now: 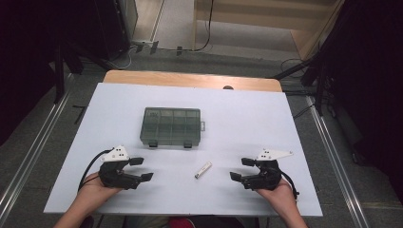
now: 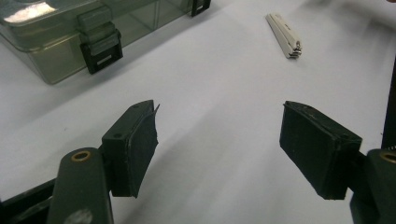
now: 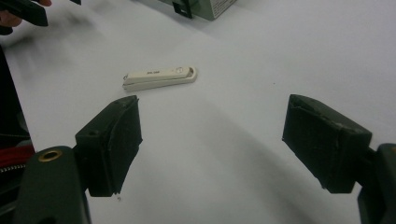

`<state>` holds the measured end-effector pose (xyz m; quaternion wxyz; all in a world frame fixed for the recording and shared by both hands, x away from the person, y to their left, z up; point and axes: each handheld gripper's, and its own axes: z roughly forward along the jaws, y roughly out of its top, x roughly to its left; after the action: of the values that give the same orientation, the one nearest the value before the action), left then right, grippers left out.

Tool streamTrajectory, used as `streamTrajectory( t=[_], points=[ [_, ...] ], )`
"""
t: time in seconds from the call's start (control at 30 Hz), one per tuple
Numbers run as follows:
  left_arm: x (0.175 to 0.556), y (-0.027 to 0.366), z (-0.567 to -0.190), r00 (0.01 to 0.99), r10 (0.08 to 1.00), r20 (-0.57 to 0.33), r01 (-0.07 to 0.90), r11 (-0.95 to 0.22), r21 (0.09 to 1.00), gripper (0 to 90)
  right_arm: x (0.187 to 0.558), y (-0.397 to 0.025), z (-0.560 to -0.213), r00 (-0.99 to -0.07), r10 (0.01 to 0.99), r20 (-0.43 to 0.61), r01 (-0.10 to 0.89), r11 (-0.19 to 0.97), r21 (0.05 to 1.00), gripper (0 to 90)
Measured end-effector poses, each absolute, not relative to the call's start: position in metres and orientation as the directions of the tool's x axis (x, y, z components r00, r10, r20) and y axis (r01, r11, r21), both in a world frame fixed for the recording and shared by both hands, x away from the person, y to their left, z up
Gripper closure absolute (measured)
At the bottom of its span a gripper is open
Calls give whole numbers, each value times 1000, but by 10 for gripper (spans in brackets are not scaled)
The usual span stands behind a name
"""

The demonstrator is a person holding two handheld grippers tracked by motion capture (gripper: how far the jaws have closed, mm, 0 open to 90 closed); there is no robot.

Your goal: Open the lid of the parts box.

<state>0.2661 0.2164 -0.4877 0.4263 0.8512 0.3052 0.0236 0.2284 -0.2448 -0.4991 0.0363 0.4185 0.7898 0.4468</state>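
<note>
A small cream nail clipper [image 1: 203, 169] lies on the white table [image 1: 247, 123] between my two grippers; it also lies ahead in the left gripper view [image 2: 284, 28] and the right gripper view [image 3: 159, 77]. A closed, translucent grey-green compartment box [image 1: 171, 126] with two black latches stands behind it, and its latched front [image 2: 70, 37] is at upper left in the left gripper view. My left gripper [image 1: 141, 168] rests open at the table's front left, nothing between its jaws. My right gripper [image 1: 241, 169] rests open at the front right, also holding nothing.
The table's near edge runs just behind both hands. A wooden strip [image 1: 190, 78] borders the far edge. Dark stands and cables [image 1: 119, 52] crowd the floor beyond, and metal rails [image 1: 28, 156] flank both sides.
</note>
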Motion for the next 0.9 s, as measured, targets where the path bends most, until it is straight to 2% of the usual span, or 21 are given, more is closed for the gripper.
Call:
streamTrajectory(
  t=[0.27,0.47,0.9],
  points=[
    [267,216,-489,806,552,-212,511,-470,720,270,228,-240,-498,-662,689,296,630,296,718,215],
    [267,217,-487,805,540,-245,523,-452,722,270,228,-238,-497,-671,679,297,623,300,722,208],
    [267,218,-488,805,547,-229,521,-468,714,248,229,-238,-497,-663,682,309,643,307,702,209]
  ],
)
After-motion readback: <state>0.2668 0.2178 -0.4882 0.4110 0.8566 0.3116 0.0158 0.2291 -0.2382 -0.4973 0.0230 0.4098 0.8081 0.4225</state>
